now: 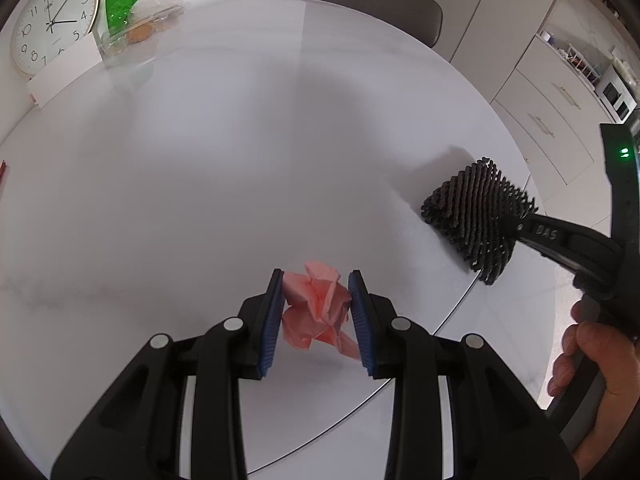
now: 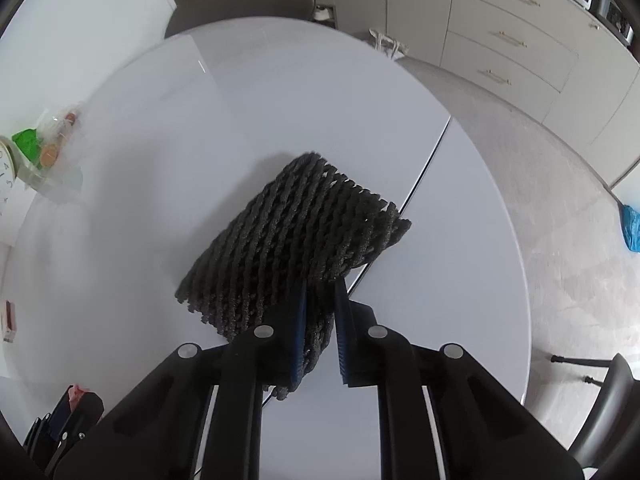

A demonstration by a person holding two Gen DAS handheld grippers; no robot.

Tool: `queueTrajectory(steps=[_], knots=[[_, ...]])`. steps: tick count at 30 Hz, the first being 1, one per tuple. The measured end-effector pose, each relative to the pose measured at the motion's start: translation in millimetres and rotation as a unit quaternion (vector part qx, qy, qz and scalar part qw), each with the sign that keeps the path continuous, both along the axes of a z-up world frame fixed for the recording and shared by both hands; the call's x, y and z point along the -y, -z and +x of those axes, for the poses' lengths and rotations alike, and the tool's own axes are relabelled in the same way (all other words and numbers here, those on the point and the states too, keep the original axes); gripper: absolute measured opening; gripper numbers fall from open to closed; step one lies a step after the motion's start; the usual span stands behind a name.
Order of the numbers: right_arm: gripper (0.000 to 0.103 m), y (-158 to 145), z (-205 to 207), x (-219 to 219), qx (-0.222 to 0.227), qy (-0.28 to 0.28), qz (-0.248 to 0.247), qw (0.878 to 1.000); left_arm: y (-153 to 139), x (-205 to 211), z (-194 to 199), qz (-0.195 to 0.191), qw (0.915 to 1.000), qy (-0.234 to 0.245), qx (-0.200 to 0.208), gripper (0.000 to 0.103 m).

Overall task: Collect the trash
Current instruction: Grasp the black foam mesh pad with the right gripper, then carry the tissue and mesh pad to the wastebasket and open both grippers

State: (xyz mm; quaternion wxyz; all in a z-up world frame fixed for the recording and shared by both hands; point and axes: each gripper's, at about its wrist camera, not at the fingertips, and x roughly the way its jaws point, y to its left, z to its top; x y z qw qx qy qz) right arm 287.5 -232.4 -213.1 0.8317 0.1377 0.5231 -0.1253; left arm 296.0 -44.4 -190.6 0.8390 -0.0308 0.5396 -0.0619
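Both grippers are black plastic: the left gripper (image 1: 316,312) and right gripper (image 2: 320,332) have ribbed blue pads, silver round pivot pins, and a marking that perhaps reads "SAO".

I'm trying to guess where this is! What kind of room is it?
Probably a home kitchen or dining area. A round white table with a chair tucked behind it, cream cabinets with drawers along the wall, and a wall clock propped on the table all suggest it.

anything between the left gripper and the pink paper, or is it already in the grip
Nothing is in the way: the left gripper is already shut on the crumpled pink paper. No bin shows in either view.
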Motion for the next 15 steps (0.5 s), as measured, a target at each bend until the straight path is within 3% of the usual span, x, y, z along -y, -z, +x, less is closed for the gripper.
queueTrajectory(steps=[9,15], knots=[[0.013,-49.0,-26.8,-1.7,0.070,-0.041,-0.012,0.997,-16.5,9.1,-12.3,0.001,0.9997,0.019,0.017,0.032],[0.013,-88.3,-118.5,8.1,0.115,-0.097,-0.008,0.989,-38.7,15.3,-44.4,-0.004,0.9977,0.059,0.032,0.032]])
